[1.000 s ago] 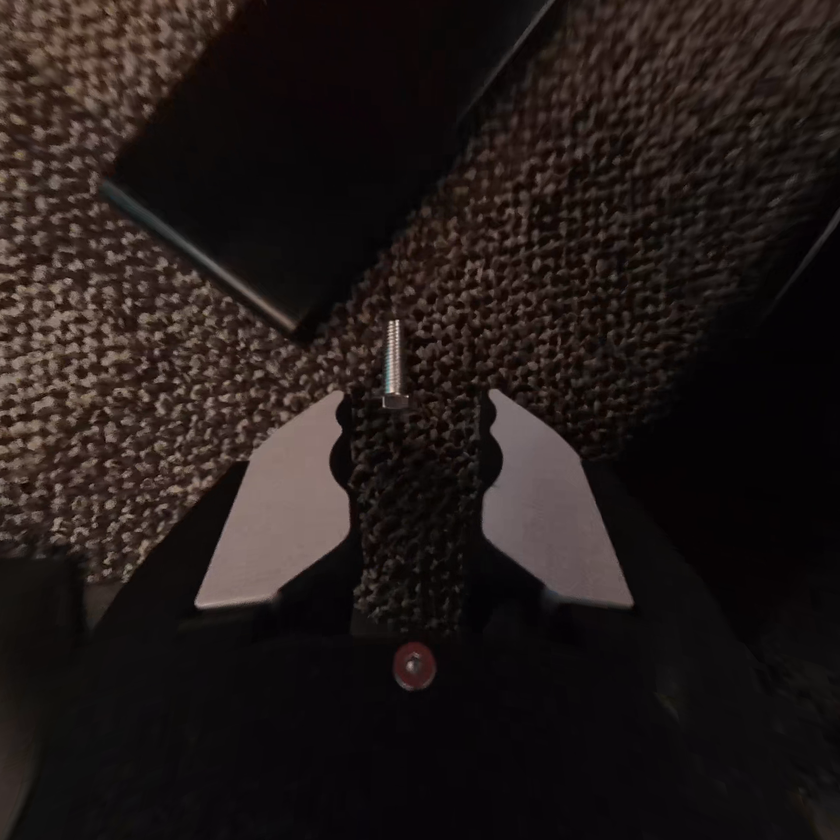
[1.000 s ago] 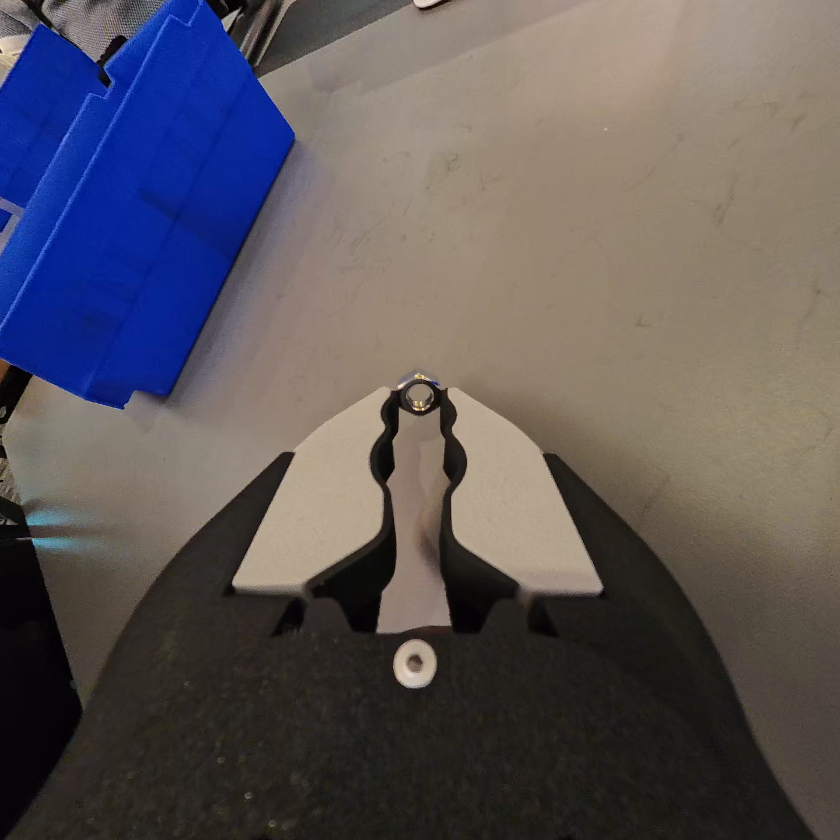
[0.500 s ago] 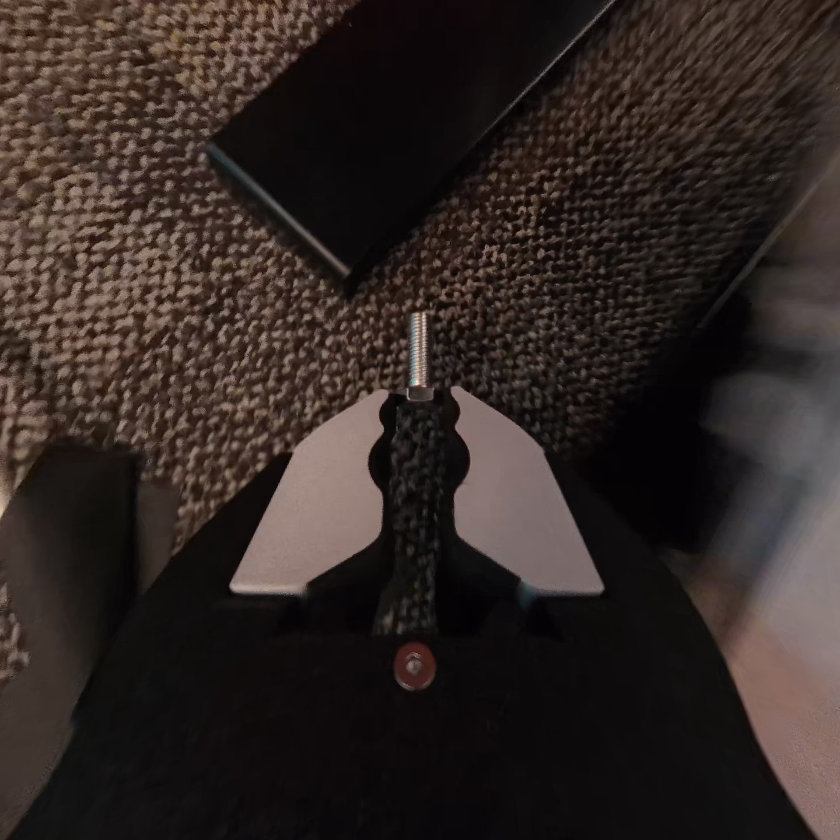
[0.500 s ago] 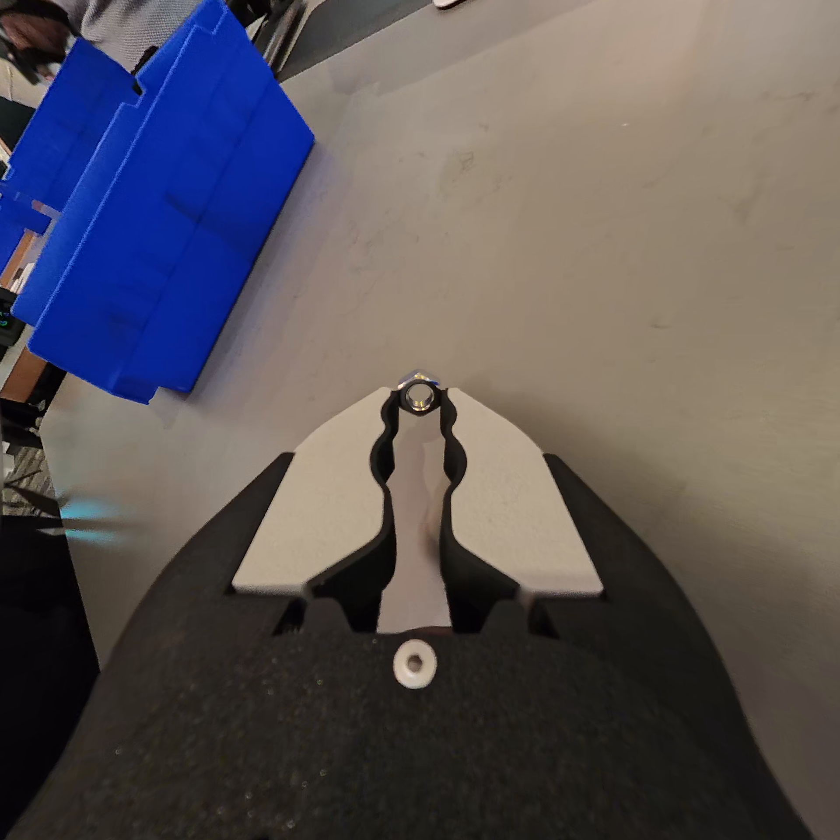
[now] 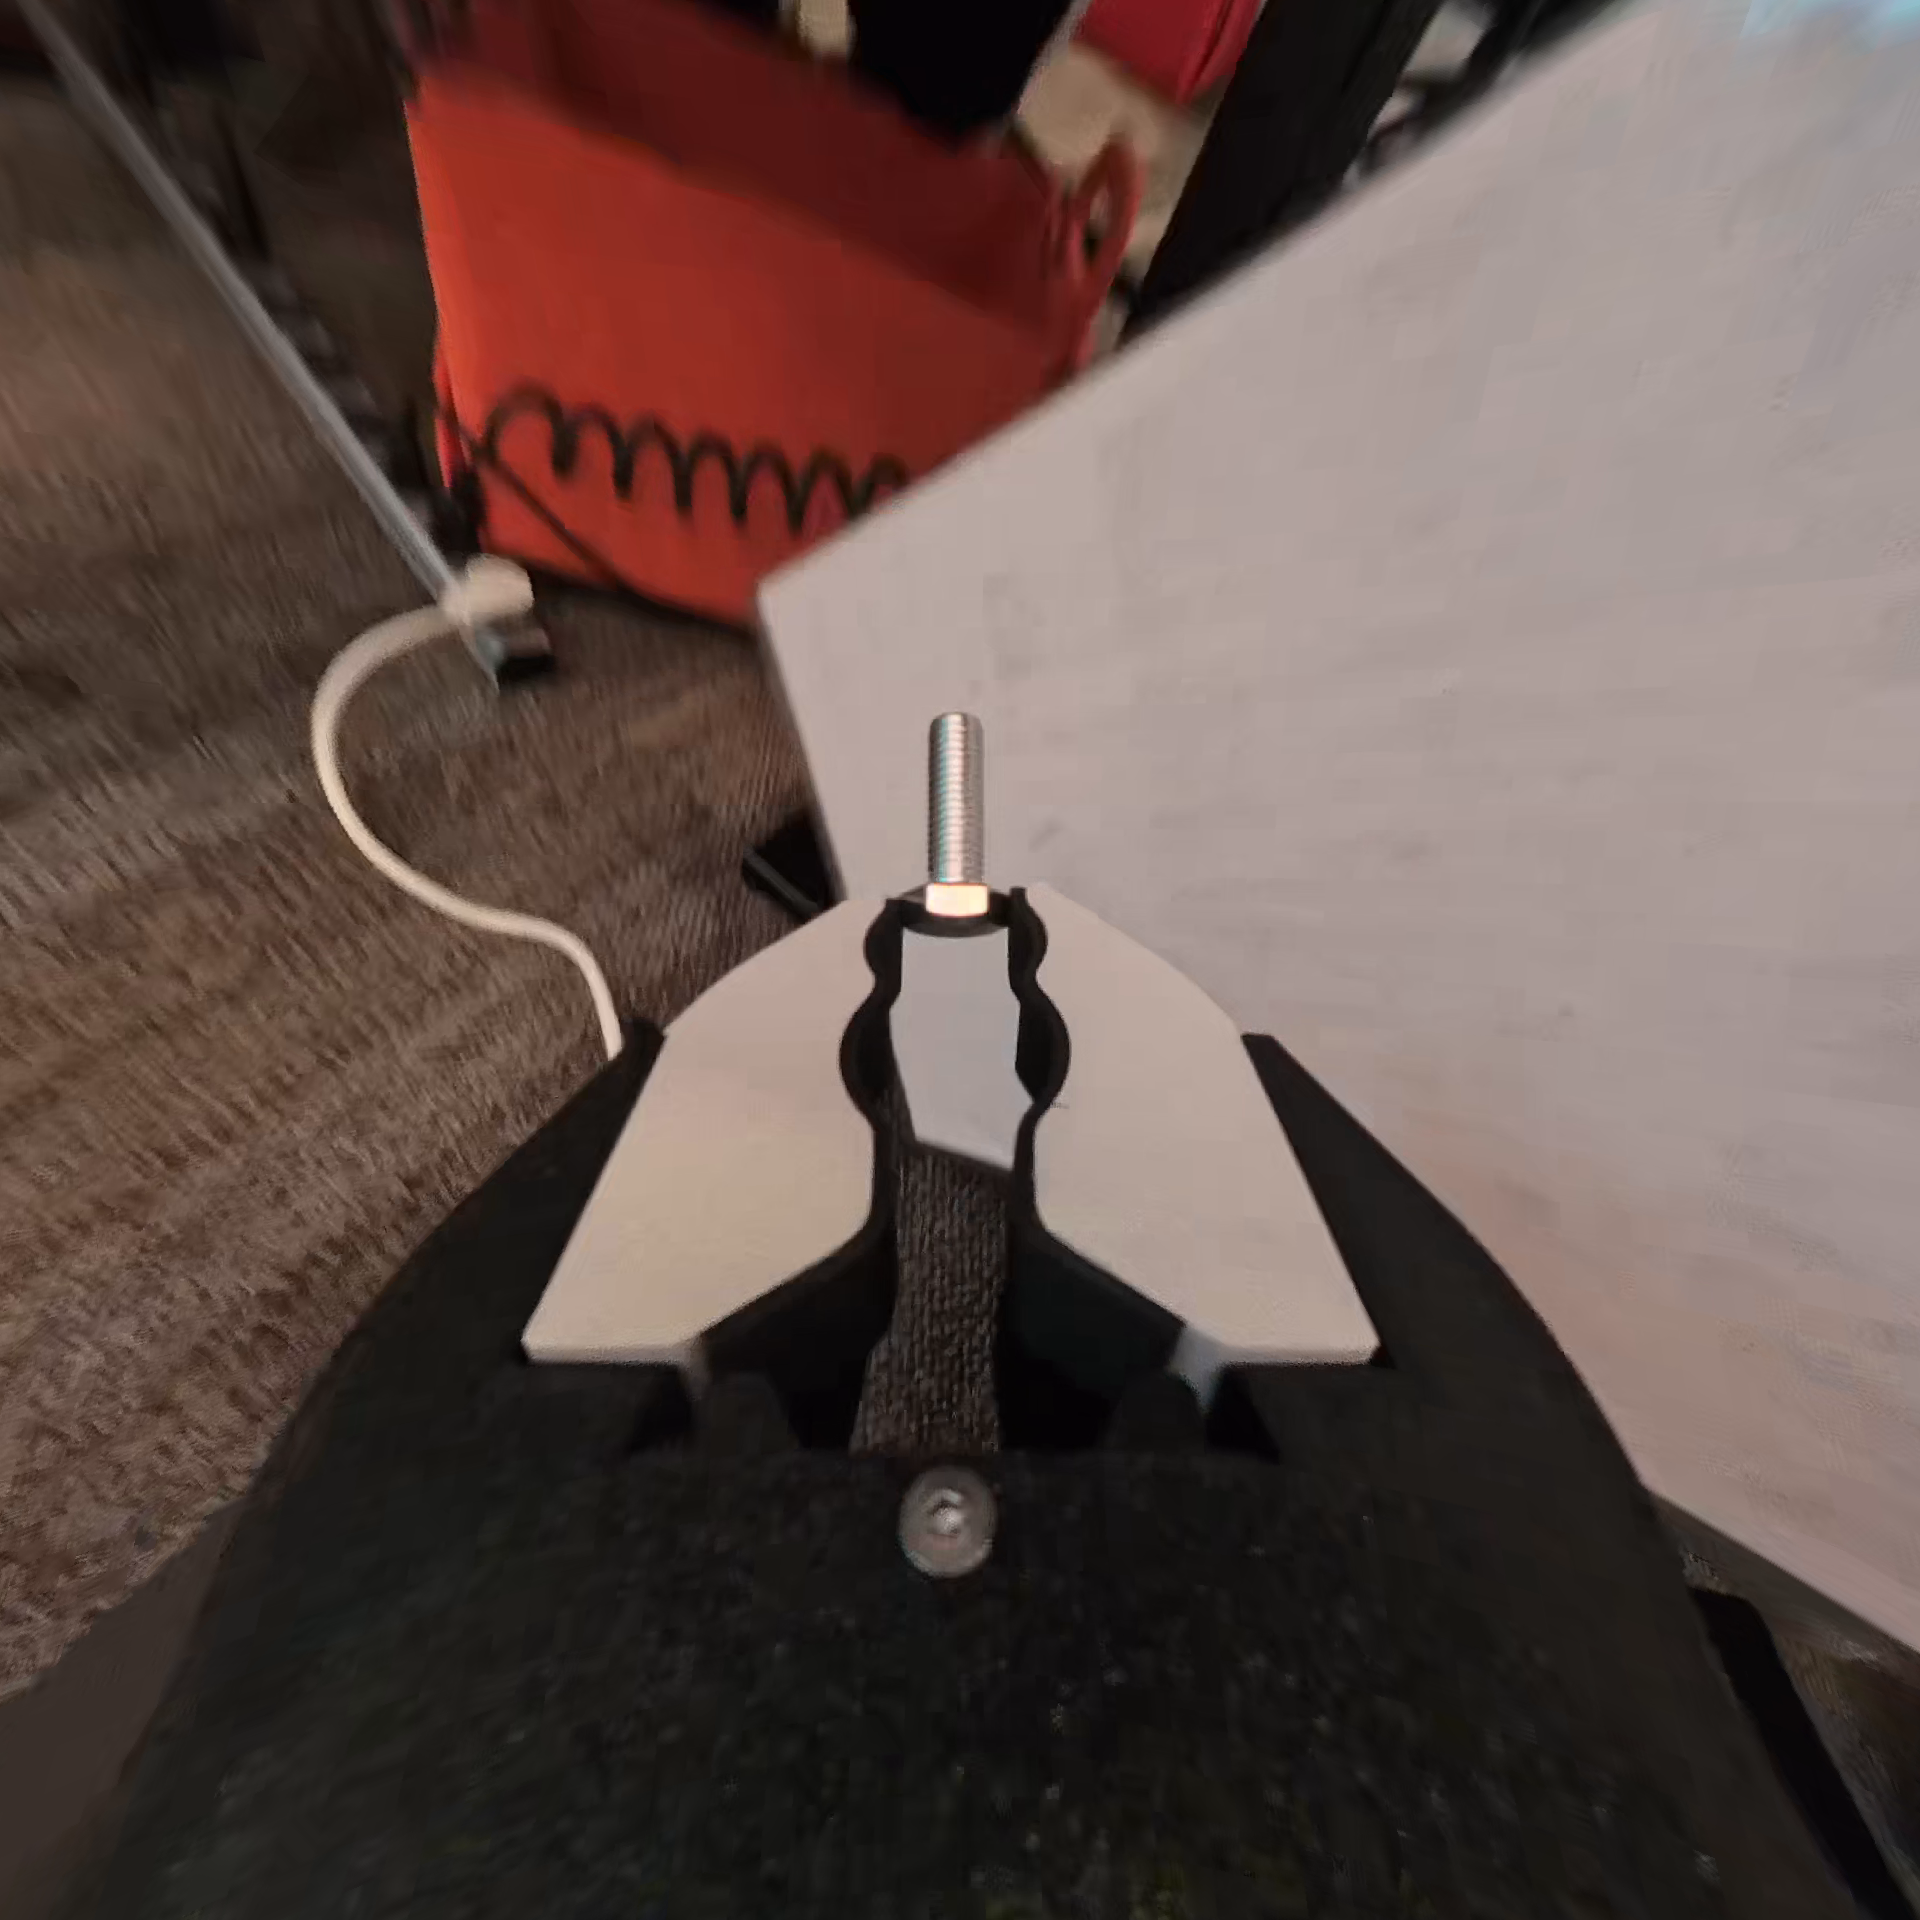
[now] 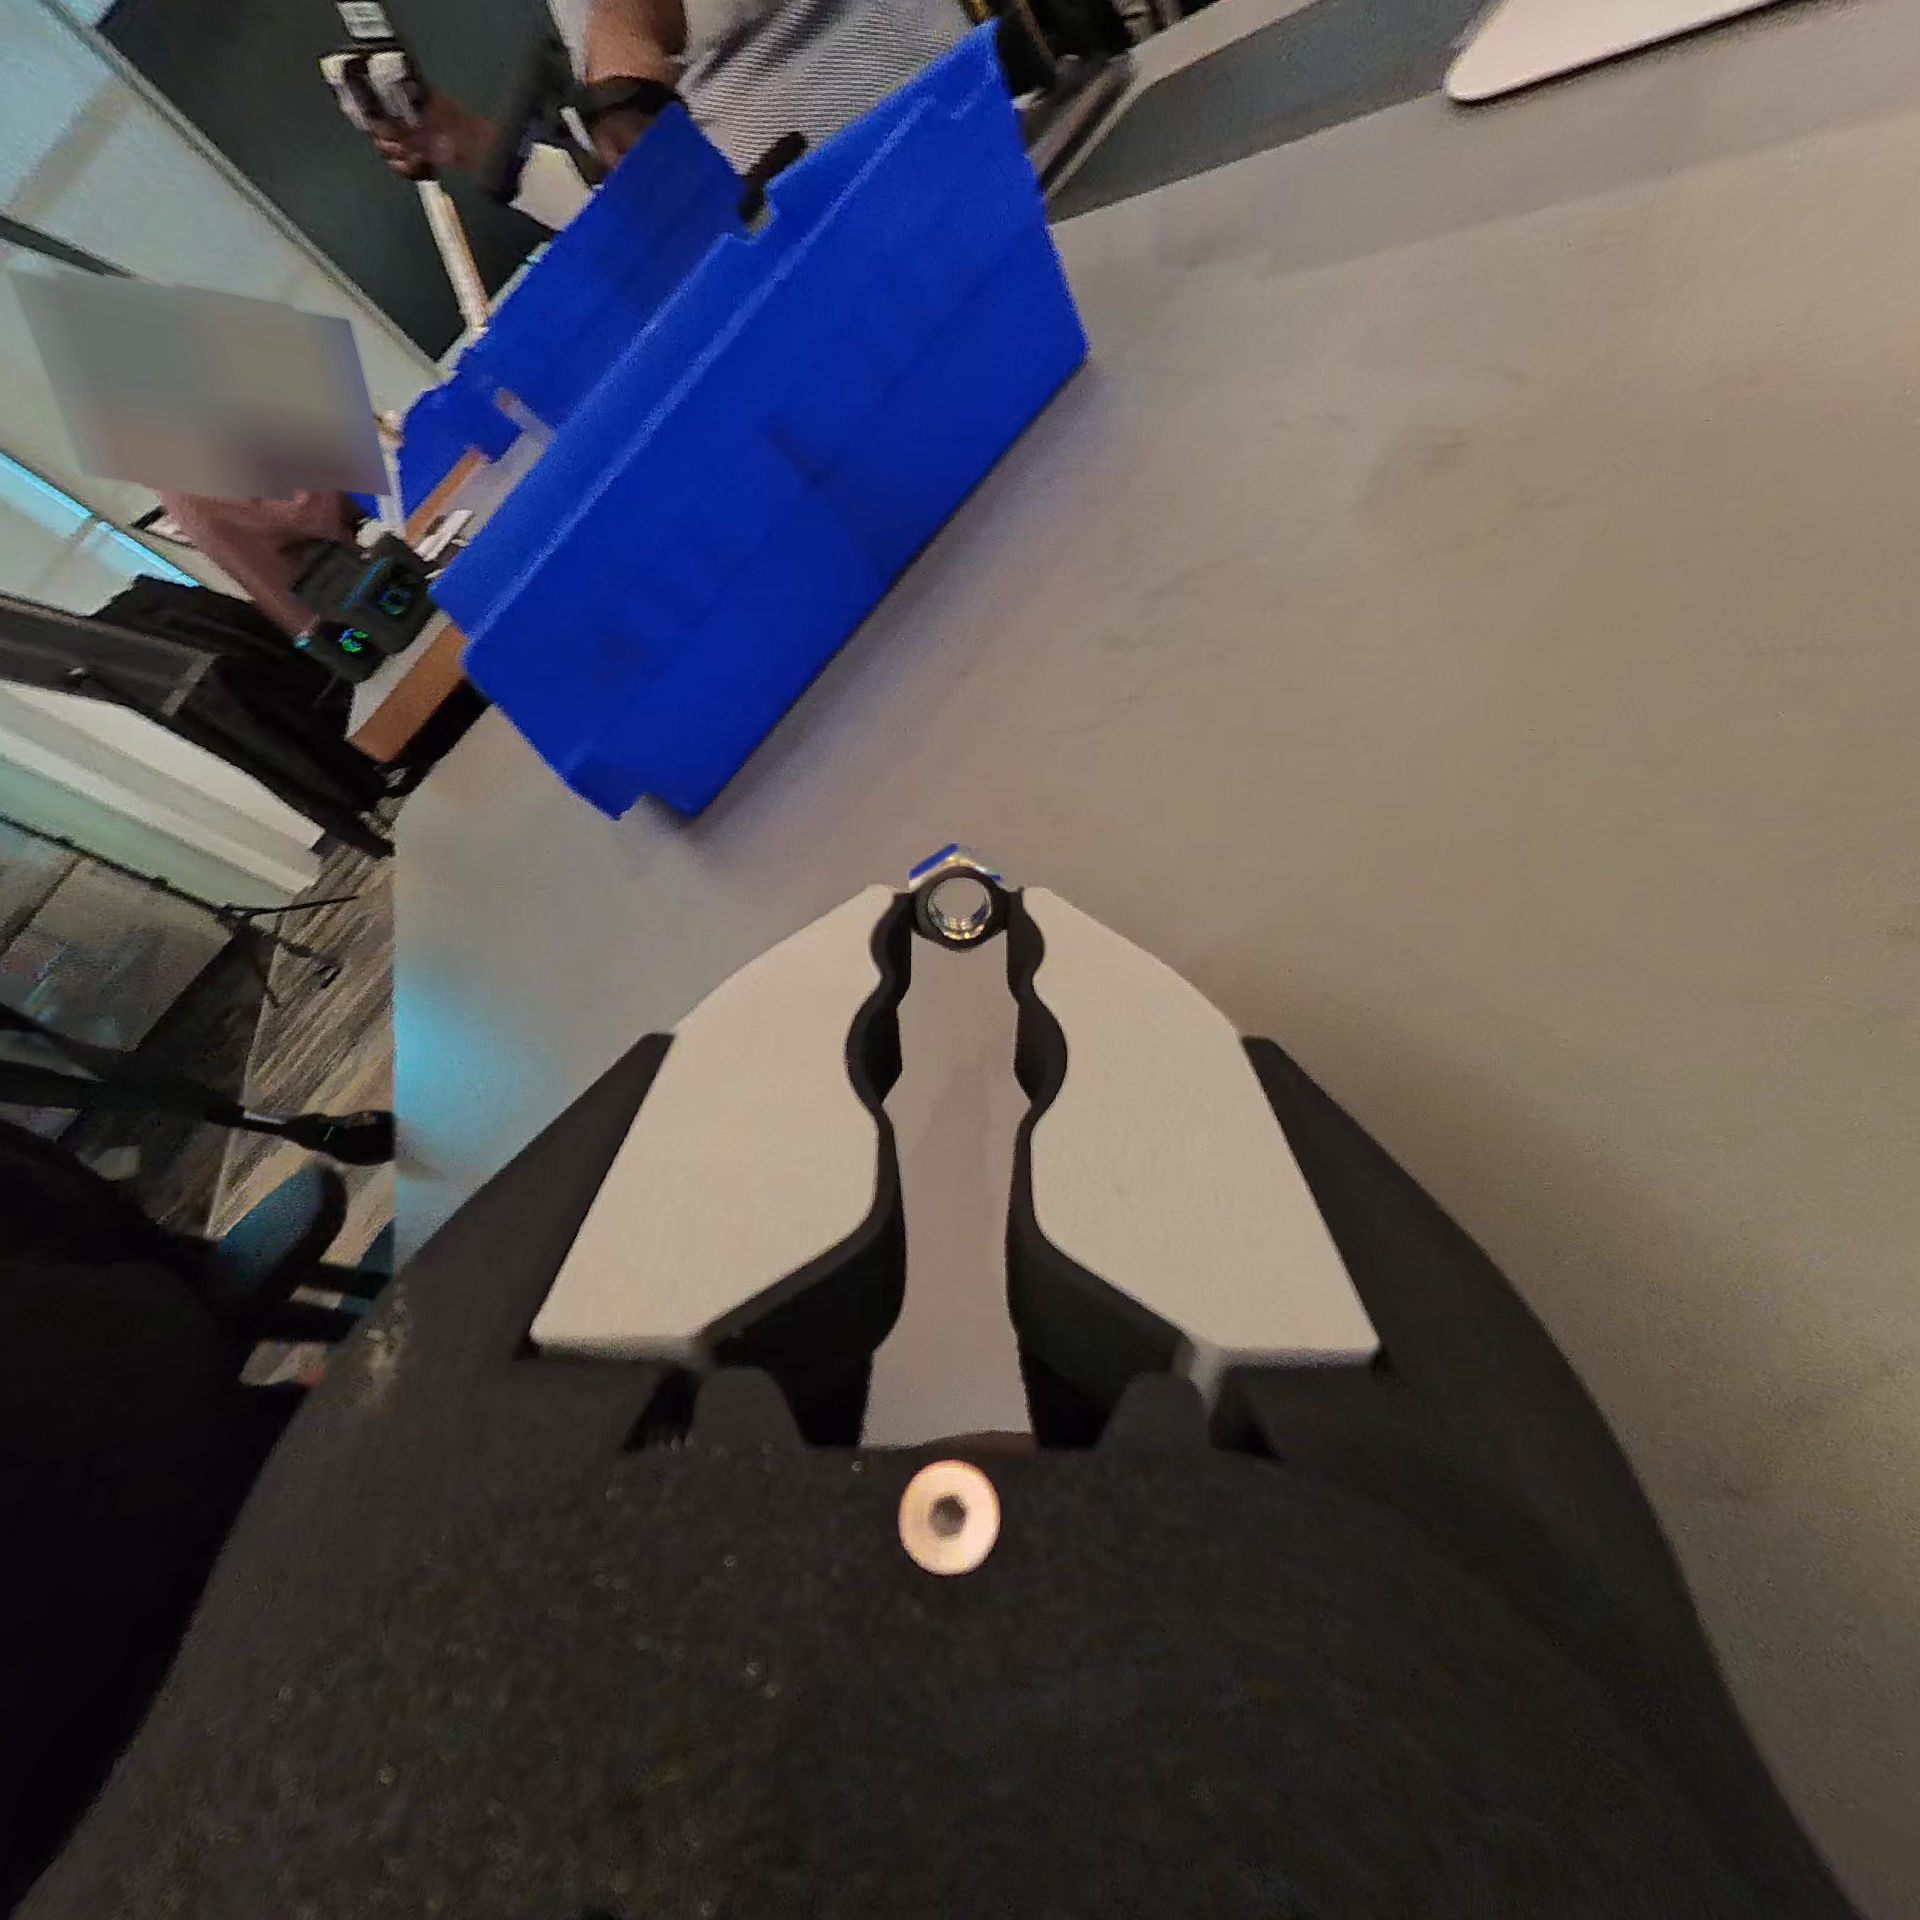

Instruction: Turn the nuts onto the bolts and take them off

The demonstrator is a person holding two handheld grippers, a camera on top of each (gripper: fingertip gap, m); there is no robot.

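Observation:
In the left wrist view my left gripper is shut on the hex head of a silver bolt. The threaded shank points straight forward, beyond the fingertips, over the corner of a grey table. In the right wrist view my right gripper is shut on a silver hex nut. The nut's hole faces the camera. It hangs a little above the grey table. Neither gripper shows in the other's view.
A blue plastic bin stands on the table left of the nut. People stand beyond it. In the left wrist view carpet, a white cable, an orange box with a coiled black cord and a metal leg lie past the table corner. The gap from one gripper's tips to the other's is roughly 80 cm.
My left gripper closed on the bolt head over the carpet, then lifted and swung to the table corner. My right gripper tilted up with the nut; the blue bin shifted right in view.

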